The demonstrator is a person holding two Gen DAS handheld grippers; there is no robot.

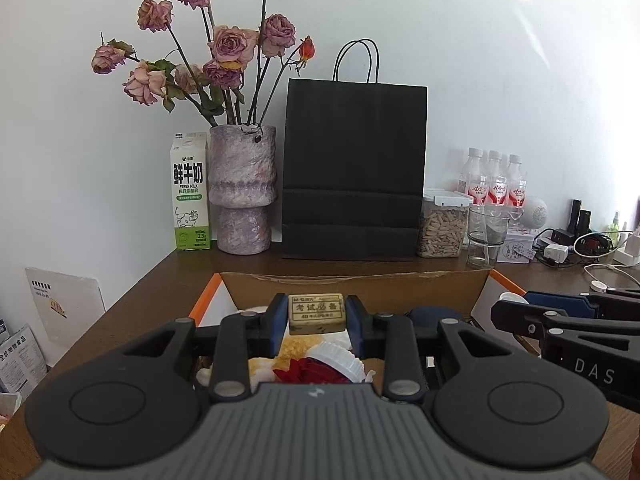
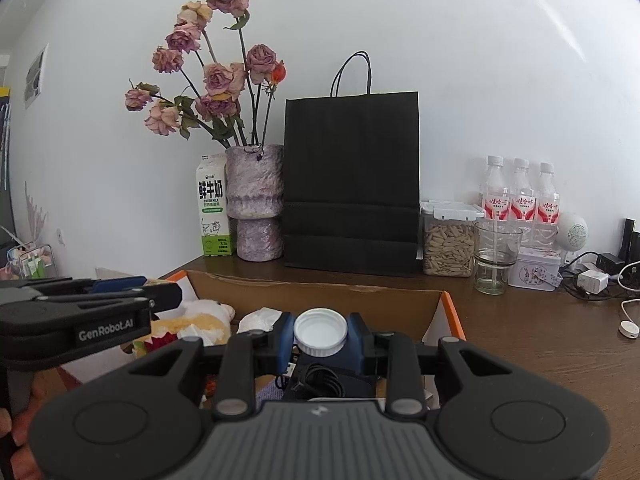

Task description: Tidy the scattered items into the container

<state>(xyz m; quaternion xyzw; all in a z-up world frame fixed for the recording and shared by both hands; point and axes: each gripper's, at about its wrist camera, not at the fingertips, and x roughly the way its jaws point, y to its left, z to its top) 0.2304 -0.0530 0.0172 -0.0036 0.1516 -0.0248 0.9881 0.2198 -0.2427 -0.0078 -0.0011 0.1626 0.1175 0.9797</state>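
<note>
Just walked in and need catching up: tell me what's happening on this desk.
A person is tidying small items into a cardboard box. The left gripper is shut on an eraser; the right gripper is shut on a white bottle cap. Both are held over the open box, which already holds other bits.

My left gripper [image 1: 317,314] and right gripper [image 2: 320,332] look alike: matte black linkage arms with round silver pivot screws, blue fingers [image 1: 276,322], a ribbed grey housing with round black discs along the lower frame, and white "DAS" and "GenRobot.AI" lettering on their sides.
</note>
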